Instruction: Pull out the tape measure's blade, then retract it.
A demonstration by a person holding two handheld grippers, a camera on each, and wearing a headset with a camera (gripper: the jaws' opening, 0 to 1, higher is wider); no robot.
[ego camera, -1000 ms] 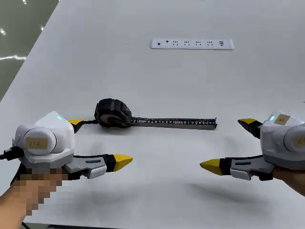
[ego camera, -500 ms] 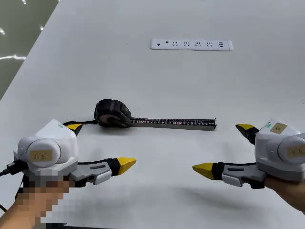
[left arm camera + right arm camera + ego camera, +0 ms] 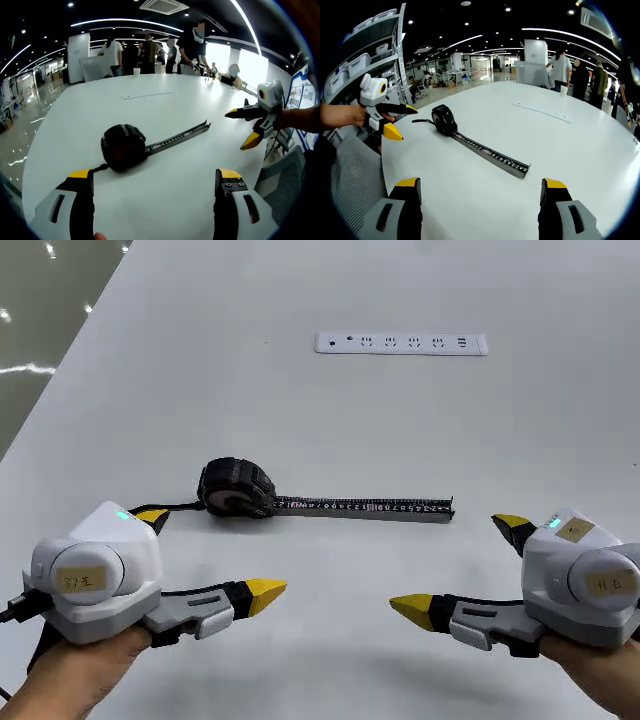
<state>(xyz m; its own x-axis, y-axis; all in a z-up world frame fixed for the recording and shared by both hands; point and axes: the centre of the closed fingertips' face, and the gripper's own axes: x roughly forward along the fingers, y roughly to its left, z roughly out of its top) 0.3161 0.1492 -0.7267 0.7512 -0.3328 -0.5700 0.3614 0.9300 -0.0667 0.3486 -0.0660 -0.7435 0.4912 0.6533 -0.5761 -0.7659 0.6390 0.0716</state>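
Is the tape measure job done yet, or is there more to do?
Half done. The blade lies pulled out of the tape measure across the table. Nothing is in hand: the left gripper and right gripper hover open, short of it. Left to do: retract the blade.

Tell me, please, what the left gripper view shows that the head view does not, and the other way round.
Left gripper view: people standing beyond the far end of the table, what looks like a cup near that end, and ceiling lights. Head view: the left gripper from above, with its white body, green light and paper label. Shared: the tape measure with its blade pulled out and lying flat, the power strip, and the open right gripper, apart from the tape.
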